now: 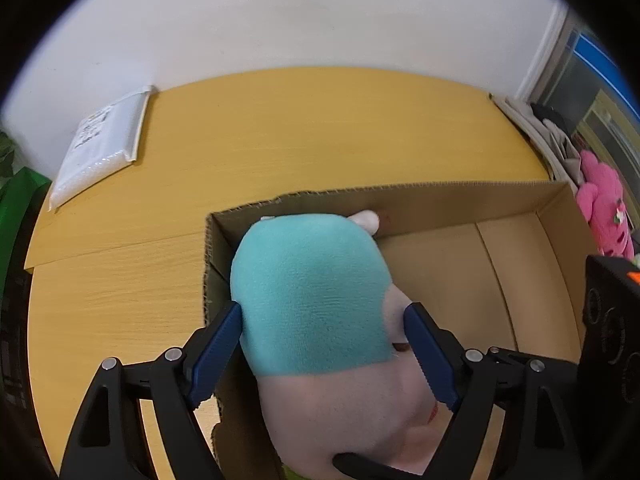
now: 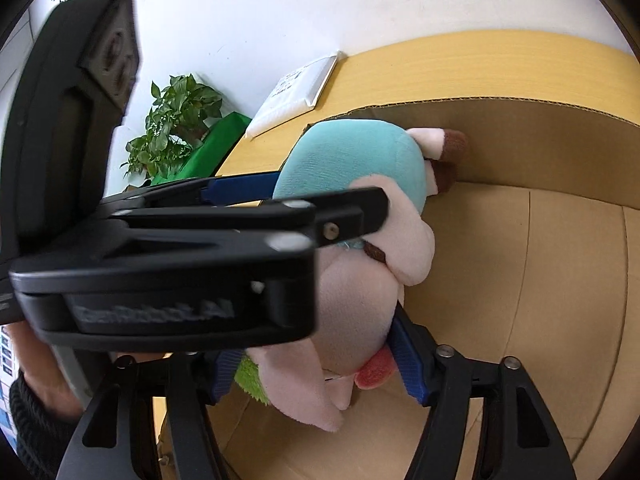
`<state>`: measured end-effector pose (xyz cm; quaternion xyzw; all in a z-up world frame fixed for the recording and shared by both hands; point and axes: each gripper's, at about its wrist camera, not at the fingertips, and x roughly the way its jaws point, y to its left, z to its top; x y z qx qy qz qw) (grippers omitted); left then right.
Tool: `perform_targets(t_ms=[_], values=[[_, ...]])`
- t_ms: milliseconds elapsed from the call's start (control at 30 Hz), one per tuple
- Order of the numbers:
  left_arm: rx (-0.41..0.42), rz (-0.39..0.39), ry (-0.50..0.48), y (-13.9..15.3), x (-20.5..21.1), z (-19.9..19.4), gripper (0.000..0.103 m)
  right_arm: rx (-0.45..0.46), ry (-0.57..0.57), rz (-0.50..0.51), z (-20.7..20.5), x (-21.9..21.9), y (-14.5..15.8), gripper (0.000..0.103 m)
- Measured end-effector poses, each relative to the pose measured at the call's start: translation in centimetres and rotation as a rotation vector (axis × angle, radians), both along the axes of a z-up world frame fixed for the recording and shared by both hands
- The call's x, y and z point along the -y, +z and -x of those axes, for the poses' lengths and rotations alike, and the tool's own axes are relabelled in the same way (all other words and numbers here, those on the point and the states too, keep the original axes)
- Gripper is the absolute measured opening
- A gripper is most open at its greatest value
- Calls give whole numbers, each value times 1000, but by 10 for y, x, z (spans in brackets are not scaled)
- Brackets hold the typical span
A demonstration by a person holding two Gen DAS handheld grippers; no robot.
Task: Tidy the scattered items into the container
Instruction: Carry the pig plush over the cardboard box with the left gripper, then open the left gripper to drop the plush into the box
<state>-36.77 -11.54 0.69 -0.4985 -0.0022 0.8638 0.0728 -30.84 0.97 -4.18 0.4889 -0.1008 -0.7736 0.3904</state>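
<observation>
A plush toy (image 1: 316, 304) with a teal back and pale pink body is held over the left end of an open cardboard box (image 1: 460, 200). My left gripper (image 1: 324, 348) is shut on the toy's body, blue pads on both sides. In the right wrist view the same toy (image 2: 360, 168) hangs above the box floor (image 2: 540, 280), and my right gripper (image 2: 316, 364) is shut on its lower pink part. The left gripper's black body (image 2: 180, 248) crosses in front of the right camera.
The box sits on a yellow wooden table (image 1: 300, 128). A white padded envelope (image 1: 100, 144) lies at the table's far left by the wall. A pink plush (image 1: 604, 208) lies beyond the box's right end. A potted plant (image 2: 176, 120) and green bag (image 2: 208, 148) stand left of the table.
</observation>
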Motion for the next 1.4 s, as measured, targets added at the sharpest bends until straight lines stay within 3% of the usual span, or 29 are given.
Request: perform_targets(t_ms=[200, 333, 433, 600, 733, 800, 933, 1033, 1100, 1233, 1400], values=[[-153, -20, 39, 56, 7, -26, 83, -3, -59, 53, -2, -5, 25, 94], [-234, -50, 37, 90, 5, -68, 83, -35, -56, 85, -21, -20, 47, 96], [-264, -71, 31, 97, 1, -114, 83, -72, -7, 97, -53, -47, 72, 103], [-207, -71, -20, 61, -16, -183, 84, -166, -22, 24, -130, -120, 102, 103], [-131, -77, -36, 15, -32, -218, 83, -191, -63, -54, -189, -180, 103, 103], [-90, -103, -28, -6, -35, -225, 83, -191, -99, -129, -207, -199, 93, 103], [-15, -131, 12, -39, -37, -231, 83, -138, -189, -234, -204, -222, 58, 103], [-22, -147, 28, -40, -36, -237, 83, -101, -246, -281, -196, -237, 35, 102], [-12, -143, 30, -41, -40, -241, 83, -133, -241, -276, -197, -238, 30, 102], [-16, -140, 40, -41, -42, -251, 83, -151, -227, -321, -203, -230, 33, 102], [-65, -90, 68, -29, -45, -267, 83, -173, -223, -303, -225, -246, 42, 102]])
